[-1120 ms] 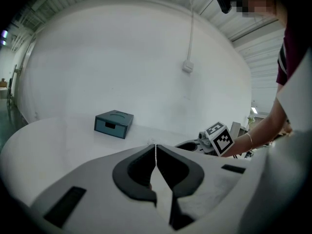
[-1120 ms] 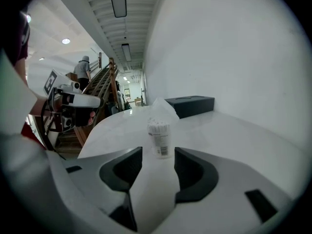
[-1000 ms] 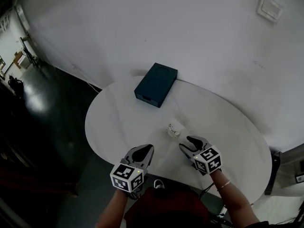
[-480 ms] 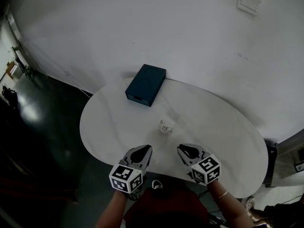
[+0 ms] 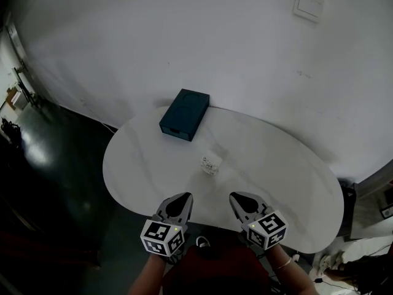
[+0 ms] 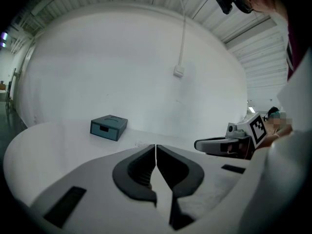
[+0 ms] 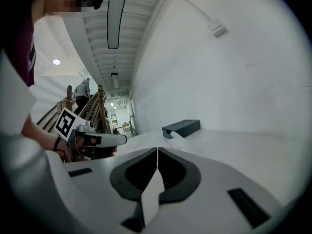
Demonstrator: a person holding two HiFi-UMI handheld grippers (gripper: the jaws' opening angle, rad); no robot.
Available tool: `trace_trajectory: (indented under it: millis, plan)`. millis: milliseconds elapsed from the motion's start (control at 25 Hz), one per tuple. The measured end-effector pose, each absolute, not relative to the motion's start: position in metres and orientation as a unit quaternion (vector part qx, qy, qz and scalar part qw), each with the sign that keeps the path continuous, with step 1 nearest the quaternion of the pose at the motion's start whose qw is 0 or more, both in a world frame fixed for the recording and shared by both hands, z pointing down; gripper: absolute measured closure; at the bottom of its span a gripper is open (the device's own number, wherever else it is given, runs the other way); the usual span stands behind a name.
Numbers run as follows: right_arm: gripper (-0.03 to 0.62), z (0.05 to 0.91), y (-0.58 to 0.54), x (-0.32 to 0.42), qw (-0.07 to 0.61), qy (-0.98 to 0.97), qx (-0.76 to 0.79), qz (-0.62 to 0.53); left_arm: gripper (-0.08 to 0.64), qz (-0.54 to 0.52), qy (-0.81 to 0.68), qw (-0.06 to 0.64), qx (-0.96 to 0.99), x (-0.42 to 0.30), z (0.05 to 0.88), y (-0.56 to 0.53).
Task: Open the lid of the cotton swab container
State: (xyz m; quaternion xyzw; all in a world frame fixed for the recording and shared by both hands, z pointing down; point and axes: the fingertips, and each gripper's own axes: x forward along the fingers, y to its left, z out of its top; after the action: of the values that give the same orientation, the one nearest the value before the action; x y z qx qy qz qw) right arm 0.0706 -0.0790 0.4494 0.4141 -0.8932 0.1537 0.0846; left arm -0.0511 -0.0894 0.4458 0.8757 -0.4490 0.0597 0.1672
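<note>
**Two shut grippers short of a small cotton swab container on a white table**

Seen from above, a white oval table stands against a white wall. The container, small, pale and see-through, sits alone near the middle of the table. A dark teal box lies beyond it toward the wall, apart from it. The container is too small in every view to tell whether its lid is down or up. The scene therefore fits a closed container as well as an opened one.

The left gripper and right gripper hover side by side over the table's near edge. Both point toward the container and are well short of it. The left gripper's jaws are pressed together with nothing between them. The right gripper's jaws have just been closing and now meet too, also on nothing. Neither gripper touches the container.

The following is a judgement on handling. The container looks light and made of thin, stiff, smooth plastic. On this slick tabletop it would likely slide or tip under a push from one side. A sound hold would be low across the body, on two opposite walls, with gentle pressure so the walls do not buckle. The lid would best be taken at its free lip, away from any hinge. Any swabs inside would be loose and could spill if the container tips.
</note>
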Motion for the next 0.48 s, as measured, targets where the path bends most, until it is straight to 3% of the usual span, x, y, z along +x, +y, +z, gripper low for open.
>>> trace_trajectory:
  millis: [480]
  plan:
    - [0.577, 0.439, -0.070, 0.087, 0.060, -0.887, 0.437, 0.139, 0.529, 0.049, -0.482, 0.158, 0.860, -0.051, 0.433, -0.078]
